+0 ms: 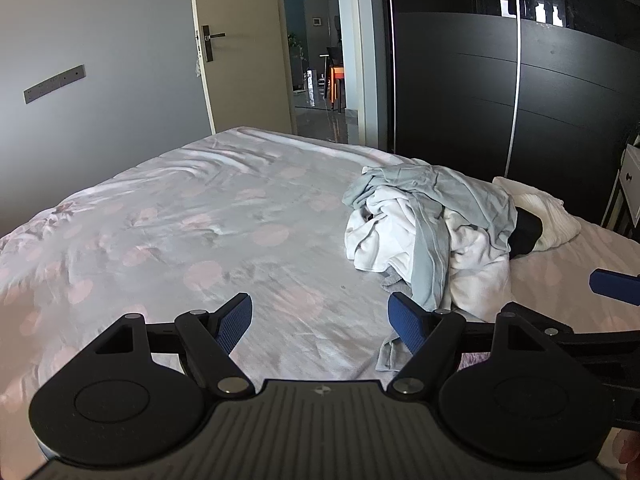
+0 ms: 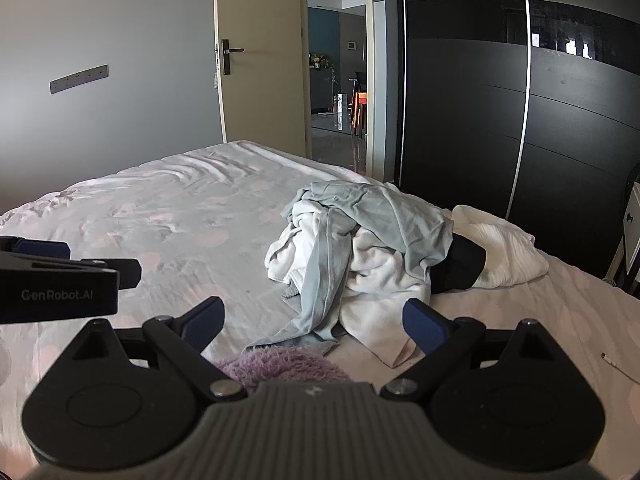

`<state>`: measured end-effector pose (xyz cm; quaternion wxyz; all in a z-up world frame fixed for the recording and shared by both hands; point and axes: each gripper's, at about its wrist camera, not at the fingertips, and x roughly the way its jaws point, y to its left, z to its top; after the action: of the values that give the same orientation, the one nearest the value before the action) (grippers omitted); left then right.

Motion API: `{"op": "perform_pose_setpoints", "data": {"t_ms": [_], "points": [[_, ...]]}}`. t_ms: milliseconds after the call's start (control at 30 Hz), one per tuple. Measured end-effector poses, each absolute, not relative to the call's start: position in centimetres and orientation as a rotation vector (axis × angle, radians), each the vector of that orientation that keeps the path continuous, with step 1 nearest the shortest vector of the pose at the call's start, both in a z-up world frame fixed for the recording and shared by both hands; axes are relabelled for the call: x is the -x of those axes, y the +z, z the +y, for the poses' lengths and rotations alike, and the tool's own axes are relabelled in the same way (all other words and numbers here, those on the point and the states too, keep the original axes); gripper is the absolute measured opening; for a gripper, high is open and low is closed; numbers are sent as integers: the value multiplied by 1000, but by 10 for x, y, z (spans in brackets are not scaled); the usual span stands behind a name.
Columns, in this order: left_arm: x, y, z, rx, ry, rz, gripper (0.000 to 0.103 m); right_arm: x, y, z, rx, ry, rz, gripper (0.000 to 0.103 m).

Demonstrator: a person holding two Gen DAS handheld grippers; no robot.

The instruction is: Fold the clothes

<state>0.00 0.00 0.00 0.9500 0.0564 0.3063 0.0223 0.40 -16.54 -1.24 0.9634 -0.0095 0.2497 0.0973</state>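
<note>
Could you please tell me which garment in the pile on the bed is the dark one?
It is the black garment, wedged on the pile's right between the pale grey-green top and the white knit; everything else there is white or light.

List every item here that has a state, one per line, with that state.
left gripper: open, empty, above the bed
right gripper: open, empty
clothes pile: crumpled, unfolded, heaped on the bed
pale blue garment: draped over the pile
white knit item: lying behind the pile
bedsheet: wrinkled
door: open
wardrobe: shut
</note>
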Motion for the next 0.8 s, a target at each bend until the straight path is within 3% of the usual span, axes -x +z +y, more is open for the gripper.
{"op": "perform_pose_setpoints", "data": {"t_ms": [800], "points": [[2,-4,4,-43,66,656,74,-7,-17,-167,-27,243,514,97]]}}
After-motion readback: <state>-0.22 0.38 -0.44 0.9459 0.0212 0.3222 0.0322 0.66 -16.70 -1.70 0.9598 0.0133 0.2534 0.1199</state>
